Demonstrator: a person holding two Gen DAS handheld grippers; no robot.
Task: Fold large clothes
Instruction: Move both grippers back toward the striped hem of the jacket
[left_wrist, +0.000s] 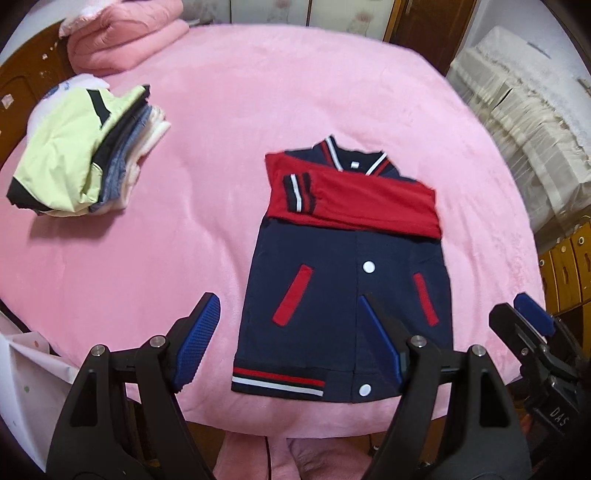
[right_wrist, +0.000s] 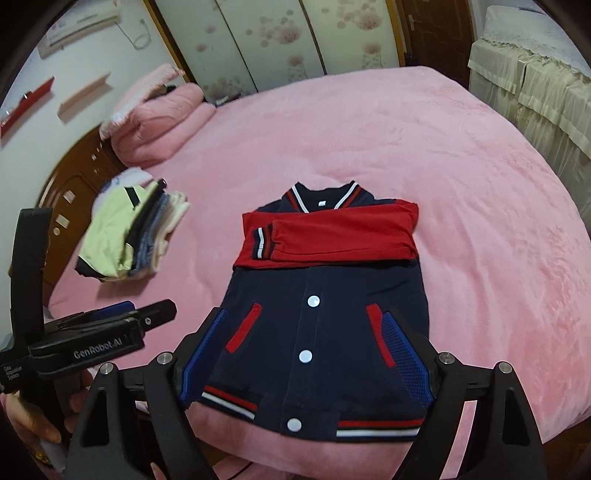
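I have the navy-blue varsity jacket with red sleeves and white snap buttons lying flat, front up, on the pink plush bedspread, close to the near edge of the bed. Its long axis runs away from me: the striped collar points toward the far side of the bed and the striped hem band sits nearest my grippers. Both red sleeves are folded crosswise over the chest, so they lie at right angles to the body's length, with one striped cuff showing on the left side of the chest. My left gripper hovers over the hem end with its blue-padded fingers spread wide, one finger over bare bedspread left of the jacket and the other over the lower right panel; it holds nothing, and I cannot tell whether it touches the cloth. My right gripper is likewise spread wide and holds nothing, its two fingers framing the jacket's lower half from either side. In the right wrist view my left gripper appears at the left, clear of the jacket. A stack of folded clothes topped by a pale yellow-green garment rests well apart to the left, and folded pink quilts lie beyond it.
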